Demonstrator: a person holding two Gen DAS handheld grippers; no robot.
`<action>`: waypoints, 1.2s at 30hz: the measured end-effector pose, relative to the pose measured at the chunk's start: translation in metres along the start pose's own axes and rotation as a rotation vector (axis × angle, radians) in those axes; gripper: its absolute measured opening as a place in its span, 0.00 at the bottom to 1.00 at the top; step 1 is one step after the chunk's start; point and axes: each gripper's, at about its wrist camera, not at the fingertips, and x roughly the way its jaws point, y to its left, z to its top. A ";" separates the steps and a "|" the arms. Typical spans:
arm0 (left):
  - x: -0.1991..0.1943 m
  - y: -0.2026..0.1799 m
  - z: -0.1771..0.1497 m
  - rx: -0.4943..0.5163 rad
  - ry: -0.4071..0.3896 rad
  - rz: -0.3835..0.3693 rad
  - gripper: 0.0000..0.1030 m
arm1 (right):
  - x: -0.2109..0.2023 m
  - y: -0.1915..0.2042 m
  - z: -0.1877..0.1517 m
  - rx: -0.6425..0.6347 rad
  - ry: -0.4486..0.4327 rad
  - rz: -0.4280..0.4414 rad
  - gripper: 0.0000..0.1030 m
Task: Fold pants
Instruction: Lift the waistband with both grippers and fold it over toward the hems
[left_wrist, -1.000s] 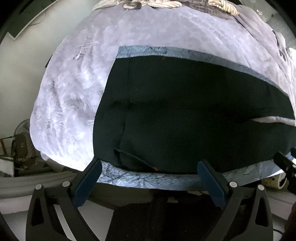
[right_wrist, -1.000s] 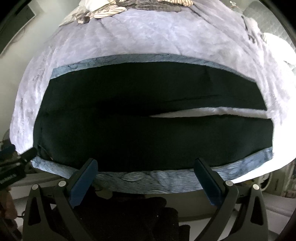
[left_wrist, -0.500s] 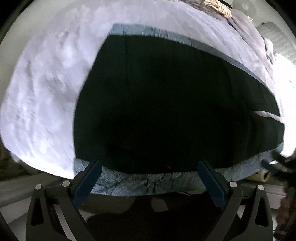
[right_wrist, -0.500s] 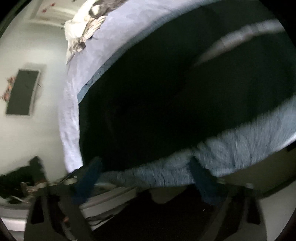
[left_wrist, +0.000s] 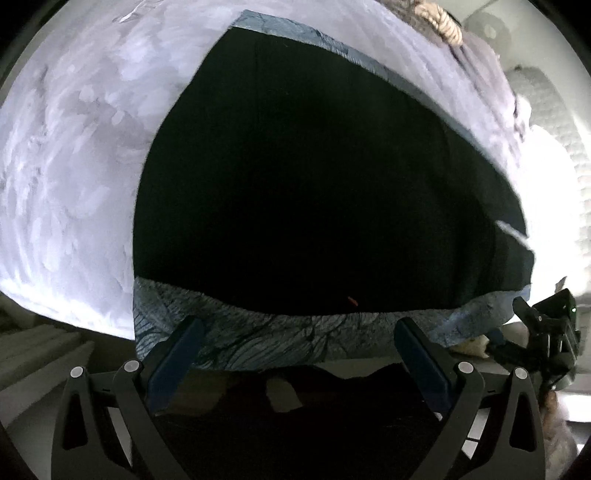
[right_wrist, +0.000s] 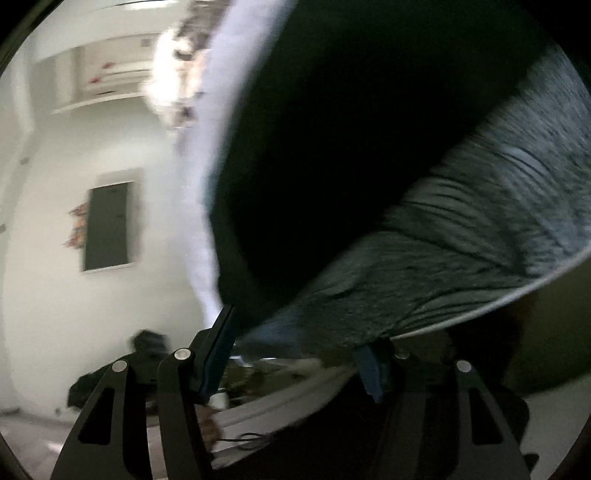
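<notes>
Black pants (left_wrist: 314, 192) lie spread flat on a blue-grey patterned cloth (left_wrist: 280, 339) over a pale lilac bed cover (left_wrist: 74, 147). My left gripper (left_wrist: 301, 354) is open and empty at the bed's near edge, just short of the pants' near hem. My right gripper (right_wrist: 299, 354) is open and tilted hard, at the near edge of the same cloth (right_wrist: 461, 240) beside the pants (right_wrist: 332, 147); the view is blurred. It also shows in the left wrist view (left_wrist: 550, 332) at the far right.
Pillows (left_wrist: 439, 22) lie at the head of the bed. A white wall with a dark framed panel (right_wrist: 107, 225) shows at the left of the right wrist view. Dark clutter (right_wrist: 147, 354) sits on the floor below.
My left gripper has moved closer to the pants and swung left. My right gripper has rolled sharply sideways and dropped to the cloth's near edge. Both stay open.
</notes>
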 end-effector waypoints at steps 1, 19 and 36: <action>-0.002 0.003 -0.001 -0.011 0.000 -0.023 1.00 | 0.001 0.005 -0.001 -0.015 0.010 0.011 0.64; -0.002 0.030 -0.019 -0.284 -0.022 -0.361 1.00 | 0.078 0.084 0.006 -0.047 0.128 0.267 0.68; -0.002 0.020 0.023 -0.242 -0.066 -0.245 0.32 | 0.038 0.001 0.005 0.054 -0.008 0.038 0.69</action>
